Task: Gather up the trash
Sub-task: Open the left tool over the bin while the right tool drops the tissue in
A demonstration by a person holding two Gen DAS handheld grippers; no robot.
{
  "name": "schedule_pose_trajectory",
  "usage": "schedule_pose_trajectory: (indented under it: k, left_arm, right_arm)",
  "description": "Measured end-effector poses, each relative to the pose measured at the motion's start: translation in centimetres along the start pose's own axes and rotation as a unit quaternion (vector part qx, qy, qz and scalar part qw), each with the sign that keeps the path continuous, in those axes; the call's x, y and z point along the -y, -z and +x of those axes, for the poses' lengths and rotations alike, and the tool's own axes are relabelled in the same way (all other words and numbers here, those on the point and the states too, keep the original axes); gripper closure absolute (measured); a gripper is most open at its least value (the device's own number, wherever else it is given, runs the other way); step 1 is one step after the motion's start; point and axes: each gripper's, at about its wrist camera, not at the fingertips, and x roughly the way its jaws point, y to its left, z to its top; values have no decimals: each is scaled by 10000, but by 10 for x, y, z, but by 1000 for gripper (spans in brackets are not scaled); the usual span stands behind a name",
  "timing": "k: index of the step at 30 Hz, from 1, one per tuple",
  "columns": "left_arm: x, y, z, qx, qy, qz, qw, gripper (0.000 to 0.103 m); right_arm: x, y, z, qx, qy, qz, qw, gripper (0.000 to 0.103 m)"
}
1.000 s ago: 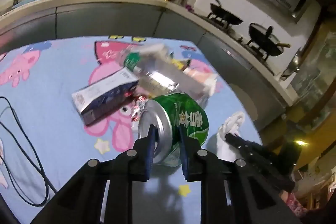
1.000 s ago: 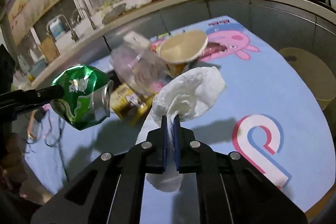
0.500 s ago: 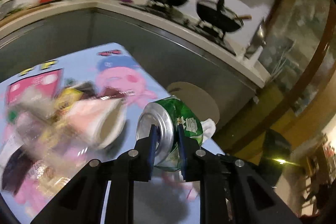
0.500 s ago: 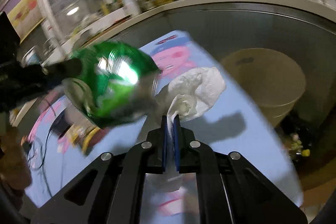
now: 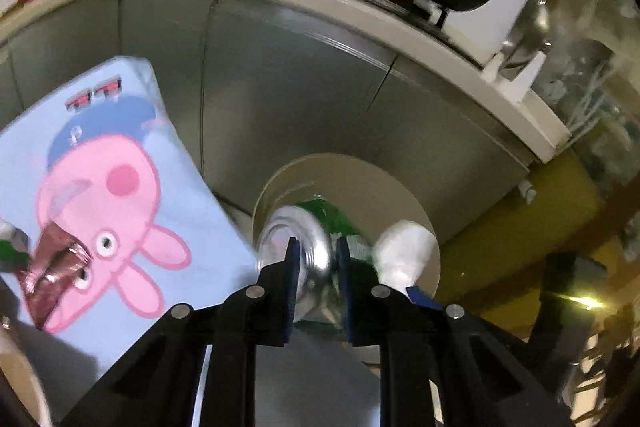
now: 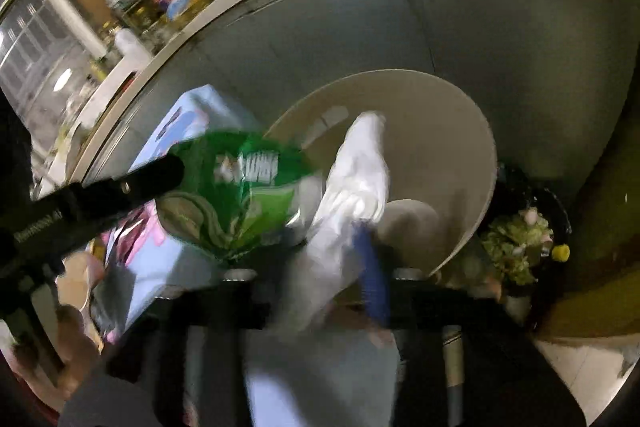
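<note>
Over the round beige plastic bin (image 5: 404, 187) both grippers are opening, the left gripper (image 5: 314, 259) around the crushed green metal can (image 5: 316, 231), the right gripper (image 6: 320, 267) releasing the crumpled white tissue (image 6: 356, 171), while wrappers beside the bin wait on the blue cartoon cloth (image 5: 100, 131).

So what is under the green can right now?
Under the green can sits the open beige bin, with the white tissue beside the can. The can and tissue cover most of the bin's inside, so its contents cannot be seen.
</note>
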Motion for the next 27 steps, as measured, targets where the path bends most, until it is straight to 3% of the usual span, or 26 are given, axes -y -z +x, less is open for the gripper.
schedule_pose_trajectory:
  k: [2,5,10,11,13,16,18,22,25,27]
  left_arm:
    - [-6,1,2,-29,-202,-100,9997,56]
    - [-6,3,-18,196,-210,-61,9996,56]
    - [2,16,-86,977,-350,353,9940,55]
    - [3,17,-97,1083,-371,415,9926,50]
    - [6,22,-131,1482,-464,504,9866,23]
    - [-1,27,-176,1992,-413,548,9776,21]
    - [-12,29,-197,2072,-374,500,9763,21]
    - [-35,39,-243,2292,-332,260,9725,21]
    - [-56,52,-277,2512,-695,221,9652,21]
    - [-73,67,-299,2598,-1037,119,9600,21]
  right_arm:
    - [7,1,-2,163,-38,74,9998,48]
    - [4,4,-7,229,-30,80,9997,48]
    - [-21,18,-39,770,-103,36,9970,48]
    - [-24,21,-44,872,-147,27,9961,48]
    - [-35,30,-56,1070,-241,-31,9940,50]
    - [-61,45,-71,1326,-283,-375,9901,50]
    - [-77,52,-71,1298,-225,-647,9892,53]
    - [-92,49,-57,1001,-430,-837,9905,71]
    - [-108,30,-41,580,-777,-921,9910,86]
    - [-120,23,-35,481,-836,-1018,9901,88]
